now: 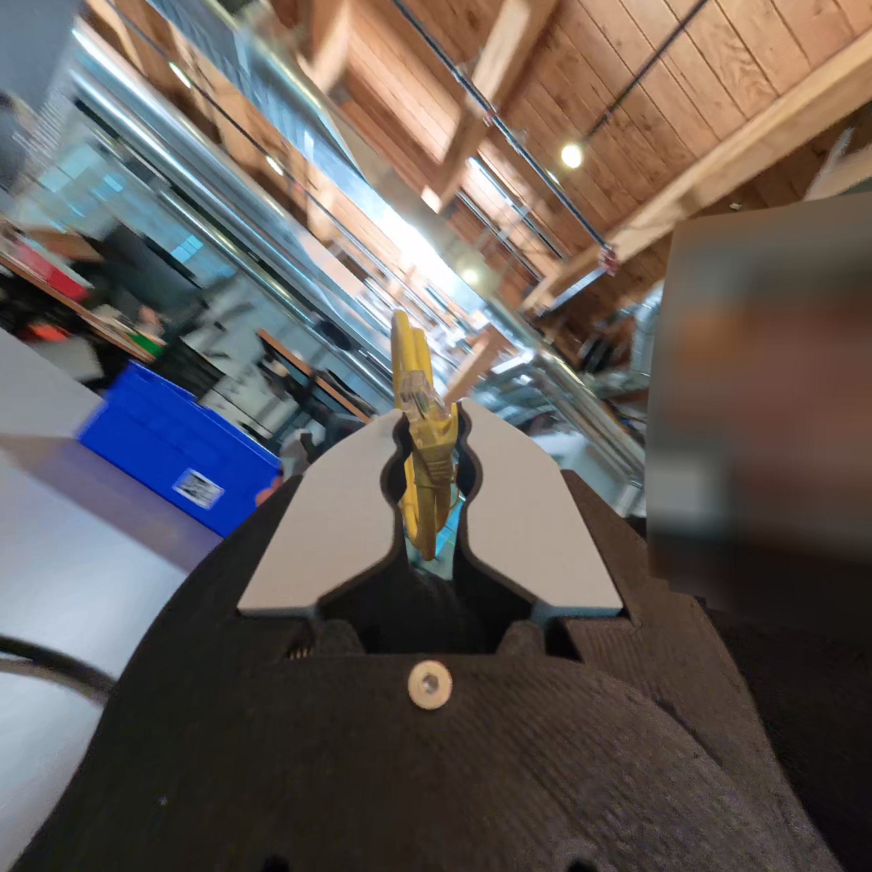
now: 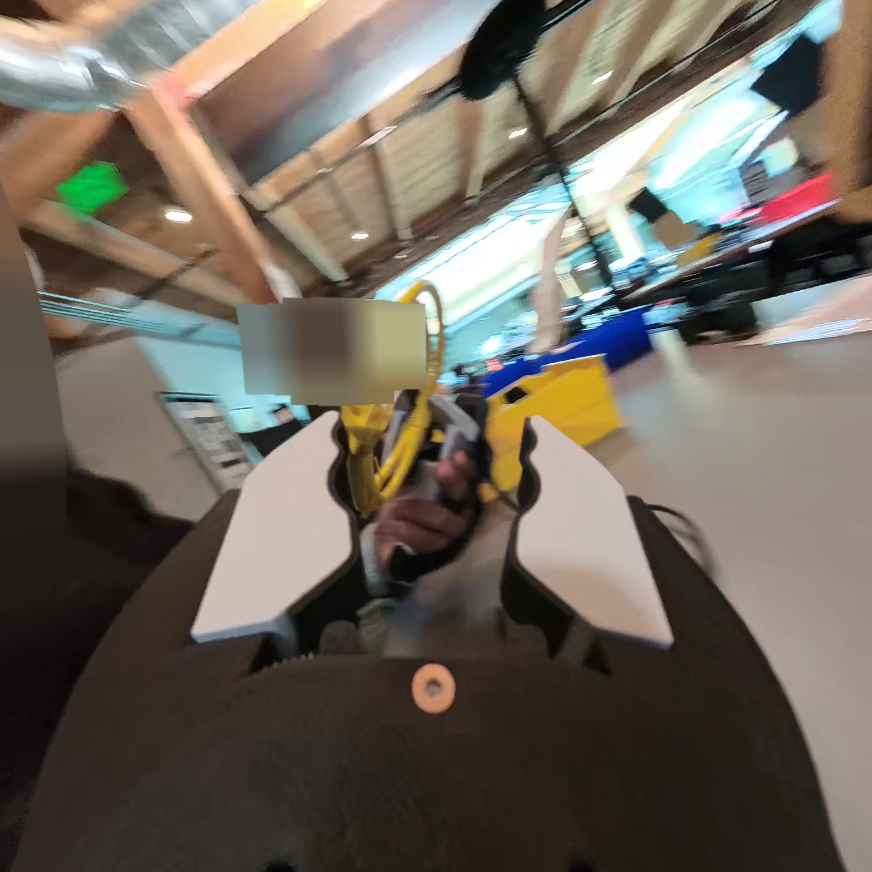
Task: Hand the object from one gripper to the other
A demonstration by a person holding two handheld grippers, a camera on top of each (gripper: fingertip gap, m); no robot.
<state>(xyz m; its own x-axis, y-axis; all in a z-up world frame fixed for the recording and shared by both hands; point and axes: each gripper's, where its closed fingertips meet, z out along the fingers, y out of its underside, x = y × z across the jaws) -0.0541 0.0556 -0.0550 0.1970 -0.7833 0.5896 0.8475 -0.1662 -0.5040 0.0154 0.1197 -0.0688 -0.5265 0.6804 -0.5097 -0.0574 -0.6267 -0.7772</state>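
A coiled yellow network cable [image 1: 427,453] with a clear plug stands upright between the fingers of my left gripper [image 1: 429,415], which is shut on it and tilted up toward the ceiling. In the right wrist view my right gripper [image 2: 434,420] is open and empty. Just beyond its fingertips, seen through the gap between them, are the cable [image 2: 363,453], the left gripper [image 2: 455,434] and the hand [image 2: 424,514] holding it. The cable's loop rises above them and sits close to my right gripper's left finger [image 2: 283,519]. Whether they touch is unclear in the blur.
A blue bin [image 1: 174,443] stands at the left on the white table [image 1: 71,542]. A yellow bin [image 2: 561,401] sits on the table [image 2: 755,448] behind the grippers. A black cord [image 1: 47,670] lies at the left. Wooden ceiling beams are overhead.
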